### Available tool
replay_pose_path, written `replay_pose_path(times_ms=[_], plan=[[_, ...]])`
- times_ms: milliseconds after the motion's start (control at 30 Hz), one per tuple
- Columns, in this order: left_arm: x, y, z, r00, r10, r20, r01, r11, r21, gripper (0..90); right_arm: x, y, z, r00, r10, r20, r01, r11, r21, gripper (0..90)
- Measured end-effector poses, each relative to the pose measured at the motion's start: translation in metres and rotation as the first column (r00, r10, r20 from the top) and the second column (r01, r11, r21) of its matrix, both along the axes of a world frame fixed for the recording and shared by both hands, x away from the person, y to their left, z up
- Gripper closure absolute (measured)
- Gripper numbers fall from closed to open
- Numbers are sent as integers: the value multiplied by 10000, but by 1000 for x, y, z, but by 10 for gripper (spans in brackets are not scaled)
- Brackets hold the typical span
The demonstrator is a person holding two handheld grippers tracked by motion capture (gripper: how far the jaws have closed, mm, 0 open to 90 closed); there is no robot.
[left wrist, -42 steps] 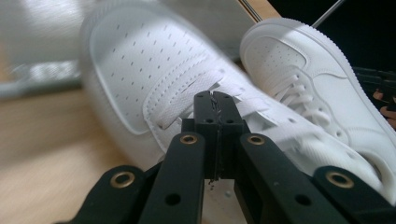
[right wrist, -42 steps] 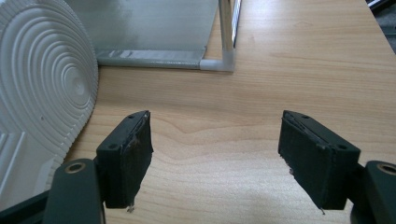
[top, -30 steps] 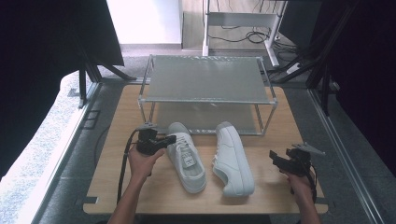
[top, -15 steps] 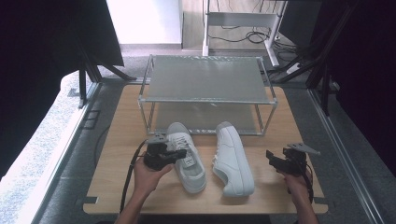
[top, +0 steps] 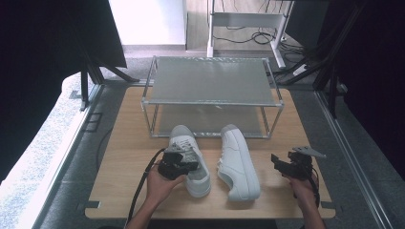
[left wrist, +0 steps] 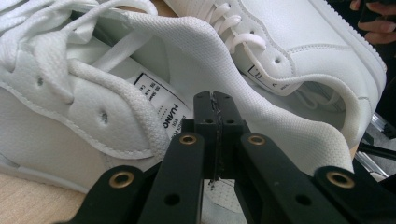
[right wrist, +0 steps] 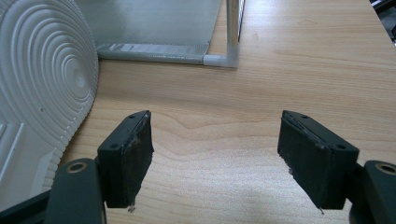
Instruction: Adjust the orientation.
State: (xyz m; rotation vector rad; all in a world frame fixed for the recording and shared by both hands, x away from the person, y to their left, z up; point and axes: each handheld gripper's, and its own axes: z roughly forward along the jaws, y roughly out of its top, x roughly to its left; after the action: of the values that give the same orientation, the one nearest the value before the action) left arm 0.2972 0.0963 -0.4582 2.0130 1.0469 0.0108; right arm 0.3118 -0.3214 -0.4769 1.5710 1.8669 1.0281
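High view: left gripper (top: 184, 164) sat at collar of left sneaker (top: 191, 157), on table (top: 119, 143) before rack (top: 210, 78); right sneaker (top: 239, 160) lay beside.

Left gripper view: jaws clamped together on collar fabric (left wrist: 261, 107). Grasp step judged done; next, lift toward rack.

Right gripper view: right gripper (right wrist: 215, 158) gaped empty beside upturned sole (right wrist: 42, 79).

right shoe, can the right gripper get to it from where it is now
Probably yes: the right gripper is open, beside the right shoe, with bare table between them.
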Motion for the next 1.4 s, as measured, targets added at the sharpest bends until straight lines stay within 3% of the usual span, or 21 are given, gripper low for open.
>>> replay_pose_path(times_ms=[267, 467, 967, 1167, 1400], plan=[[-5, 9, 2, 9999, 132, 1, -132, 9996, 264, 900, 1, -1, -2, 10000, 54, -77, -53, 10000, 38, 266], [-9, 22, 2, 9996, 155, -215, -153, 9998, 122, 900, 1, -4, -1, 10000, 30, -21, -30, 9999, 120, 266], [1, 62, 5, 9960, 316, -837, -315, 9995, 36, 900, 1, -2, -1, 10000, 32, -18, -32, 10000, 61, 266], [4, 85, 5, 9917, 958, -857, -951, 9954, 118, 885, 1, -1, -2, 10000, 38, -55, -38, 10000, 22, 266], [4, 86, 5, 9940, 526, -959, -571, 9973, -456, 824, 2, 2, -3, 9998, 169, -105, -170, 9998, -93, 267]])
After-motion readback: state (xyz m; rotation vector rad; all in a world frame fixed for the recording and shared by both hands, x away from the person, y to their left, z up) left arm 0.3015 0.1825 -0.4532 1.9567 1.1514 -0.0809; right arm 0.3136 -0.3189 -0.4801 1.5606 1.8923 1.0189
